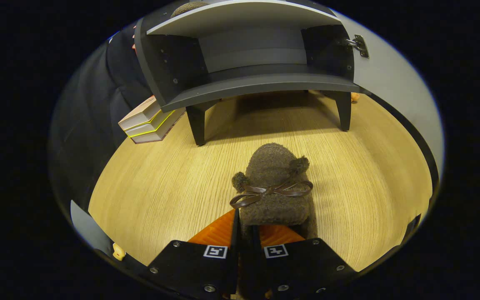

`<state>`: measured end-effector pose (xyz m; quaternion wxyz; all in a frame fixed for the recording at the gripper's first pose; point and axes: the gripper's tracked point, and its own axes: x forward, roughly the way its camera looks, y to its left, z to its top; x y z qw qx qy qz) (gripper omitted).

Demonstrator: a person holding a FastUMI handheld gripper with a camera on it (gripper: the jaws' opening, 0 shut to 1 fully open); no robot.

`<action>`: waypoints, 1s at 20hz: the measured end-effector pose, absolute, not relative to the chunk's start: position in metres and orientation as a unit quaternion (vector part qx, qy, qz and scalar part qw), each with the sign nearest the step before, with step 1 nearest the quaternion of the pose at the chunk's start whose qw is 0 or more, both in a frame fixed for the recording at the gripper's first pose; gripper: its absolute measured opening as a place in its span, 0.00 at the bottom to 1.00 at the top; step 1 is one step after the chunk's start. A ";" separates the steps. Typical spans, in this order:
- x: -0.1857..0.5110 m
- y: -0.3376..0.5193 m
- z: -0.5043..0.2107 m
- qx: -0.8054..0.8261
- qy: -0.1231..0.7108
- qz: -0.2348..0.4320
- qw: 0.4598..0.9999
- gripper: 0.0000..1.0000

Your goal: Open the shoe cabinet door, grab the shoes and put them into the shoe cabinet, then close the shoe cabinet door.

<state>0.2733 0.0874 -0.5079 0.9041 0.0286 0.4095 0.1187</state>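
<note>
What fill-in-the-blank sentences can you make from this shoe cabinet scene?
1. The dark grey shoe cabinet has its door ____.
2. The gripper is shut on the fuzzy brown ____.
3. The stack of books lies on the wooden ____ beside the cabinet's leg.

Missing words: open; slipper; floor.

Fuzzy brown shoe [275, 187] faces open shoe cabinet [252, 62].
</note>
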 end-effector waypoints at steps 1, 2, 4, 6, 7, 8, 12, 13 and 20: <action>0.274 0.087 -0.509 0.029 0.412 0.117 0.903 0.16; 0.274 0.087 -0.508 0.029 0.412 0.116 0.903 0.12; 0.273 0.086 -0.505 0.026 0.411 0.117 0.904 0.09; 0.270 0.082 -0.496 0.020 0.404 0.119 0.907 0.07; 0.268 0.080 -0.490 0.015 0.402 0.119 0.908 0.07; 0.265 0.077 -0.482 0.012 0.397 0.120 0.910 0.07; 0.253 0.072 -0.446 0.018 0.379 0.126 0.916 0.07; 0.251 0.071 -0.434 0.014 0.371 0.126 0.920 0.07; 0.243 0.066 -0.355 0.005 0.320 0.134 0.938 0.07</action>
